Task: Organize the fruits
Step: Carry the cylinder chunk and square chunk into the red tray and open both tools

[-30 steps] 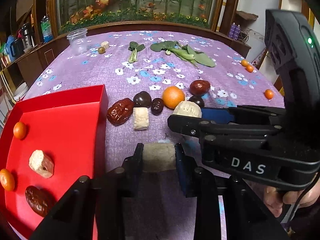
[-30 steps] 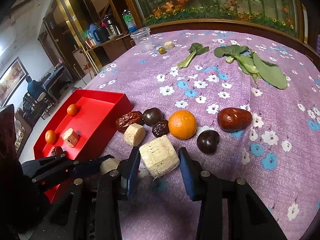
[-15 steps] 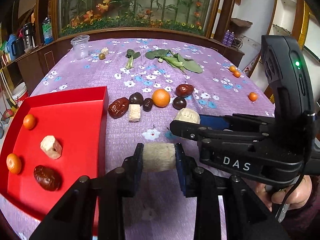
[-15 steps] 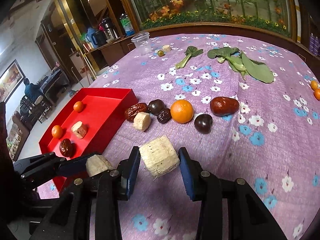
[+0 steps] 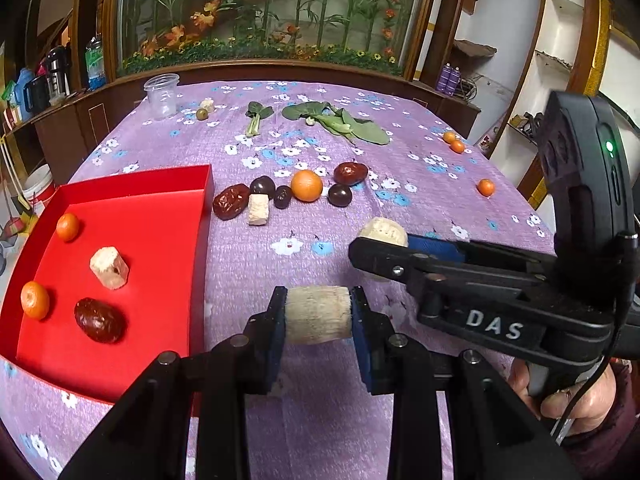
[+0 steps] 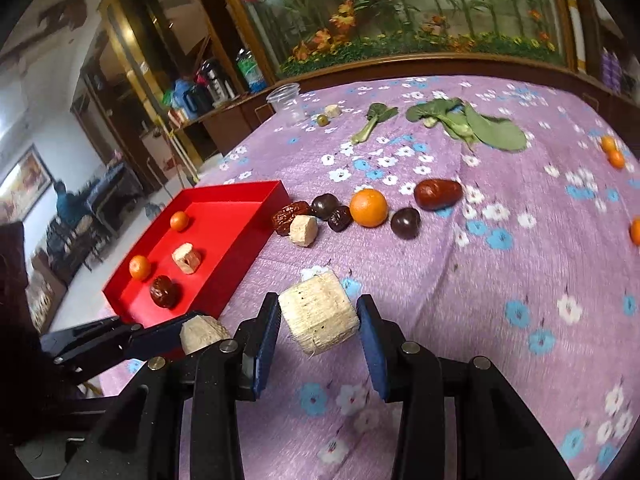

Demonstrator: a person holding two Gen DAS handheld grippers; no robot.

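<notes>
Left gripper (image 5: 319, 314) raised, level, clamped on pale fibrous cane cylinder (image 5: 318, 314); right gripper (image 6: 318, 316) alongside, clamped on tilted pale cane block (image 6: 318, 314).

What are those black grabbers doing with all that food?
A person is sorting fruit into the red tray. Each hand holds a grabber: the left gripper and the right gripper each squeeze a pale chunk above the purple cloth. Two small oranges, a date and another chunk already lie in the tray; more fruit sits beside it.
</notes>
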